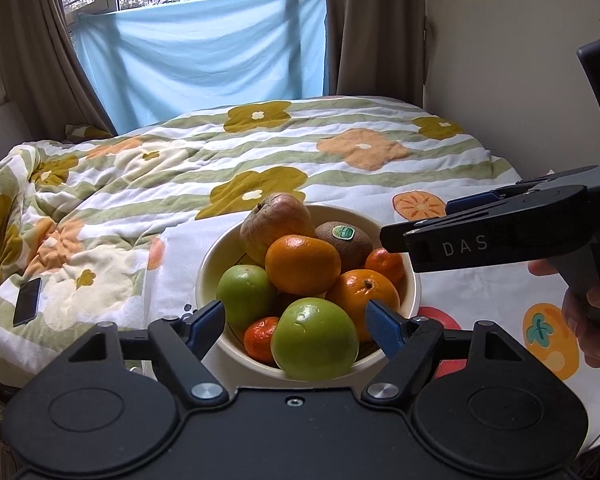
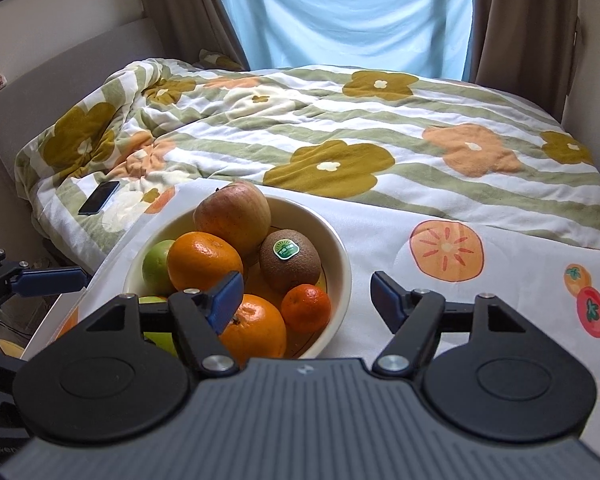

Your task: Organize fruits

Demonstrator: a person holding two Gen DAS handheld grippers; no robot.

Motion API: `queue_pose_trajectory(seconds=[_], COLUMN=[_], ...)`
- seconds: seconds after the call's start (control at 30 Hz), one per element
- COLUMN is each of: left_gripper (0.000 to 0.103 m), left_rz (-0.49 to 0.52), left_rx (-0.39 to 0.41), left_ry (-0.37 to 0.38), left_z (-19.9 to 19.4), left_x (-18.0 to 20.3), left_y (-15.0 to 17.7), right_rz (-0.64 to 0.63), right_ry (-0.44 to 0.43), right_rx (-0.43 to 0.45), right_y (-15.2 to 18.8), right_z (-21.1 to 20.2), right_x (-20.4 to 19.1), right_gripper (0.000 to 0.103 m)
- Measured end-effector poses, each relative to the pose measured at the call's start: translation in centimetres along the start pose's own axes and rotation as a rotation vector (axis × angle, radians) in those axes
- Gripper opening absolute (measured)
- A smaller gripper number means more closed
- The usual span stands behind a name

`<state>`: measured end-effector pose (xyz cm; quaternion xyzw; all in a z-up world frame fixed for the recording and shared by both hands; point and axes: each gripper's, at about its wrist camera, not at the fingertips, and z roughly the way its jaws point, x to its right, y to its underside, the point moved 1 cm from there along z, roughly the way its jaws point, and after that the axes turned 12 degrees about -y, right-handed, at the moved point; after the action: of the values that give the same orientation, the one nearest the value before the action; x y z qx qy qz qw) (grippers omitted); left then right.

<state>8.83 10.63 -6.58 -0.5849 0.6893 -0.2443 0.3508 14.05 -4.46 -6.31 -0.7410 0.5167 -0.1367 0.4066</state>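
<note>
So the cream bowl (image 1: pixel 410 292) is piled up with fruit: a reddish-yellow apple (image 1: pixel 276 220) at the back, a stickered kiwi (image 1: pixel 346 242) beside it, a big orange (image 1: pixel 302 266) on top in the middle, two green apples (image 1: pixel 314 338) in front, plus a second orange (image 1: pixel 364 294) and little mandarins (image 1: pixel 386 264) tucked at the edges

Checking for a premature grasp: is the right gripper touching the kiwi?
Apart. In the right wrist view, the right gripper is open and empty, and the kiwi lies in the bowl beyond its fingers.
</note>
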Motion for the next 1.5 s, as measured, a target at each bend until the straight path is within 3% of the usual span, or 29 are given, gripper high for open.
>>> queue_pose_trajectory(seconds=[0.33,0.43,0.57,0.73,1.07,1.5], left_gripper=[0.081,0.082,0.098,0.103,0.103,0.103], left_rz=[-0.021,-0.051,-0.095,-0.138,-0.144,-0.153], left_rx=[0.095,0.103,0.116,0.119,0.086,0.093], left_ry=[-0.006,-0.01,-0.024,-0.063,-0.095,-0.131], left_z=[-6.4,-8.5,-11.2,-13.6,-15.0,-16.1], left_x=[0.4,0.6,1.0,1.6,3.5,4.5], left_y=[-3.7,-4.5,-4.8,-5.1,-3.4,-2.7], right_rz=[0.014,0.036,0.048,0.056,0.122,0.128], right_ry=[0.112,0.15,0.214,0.278,0.306,0.292], right_rx=[0.065,0.1,0.145,0.15,0.109,0.103], right_y=[-1.2,-1.3,-1.2,-0.5,3.1,4.3], right_z=[-9.0,-12.7,-17.5,-21.5,-24.2,-25.2], right_x=[-0.5,-0.3,0.0,0.2,1.2,1.8], right_gripper=[0.086,0.099,0.103,0.103,0.103,0.103])
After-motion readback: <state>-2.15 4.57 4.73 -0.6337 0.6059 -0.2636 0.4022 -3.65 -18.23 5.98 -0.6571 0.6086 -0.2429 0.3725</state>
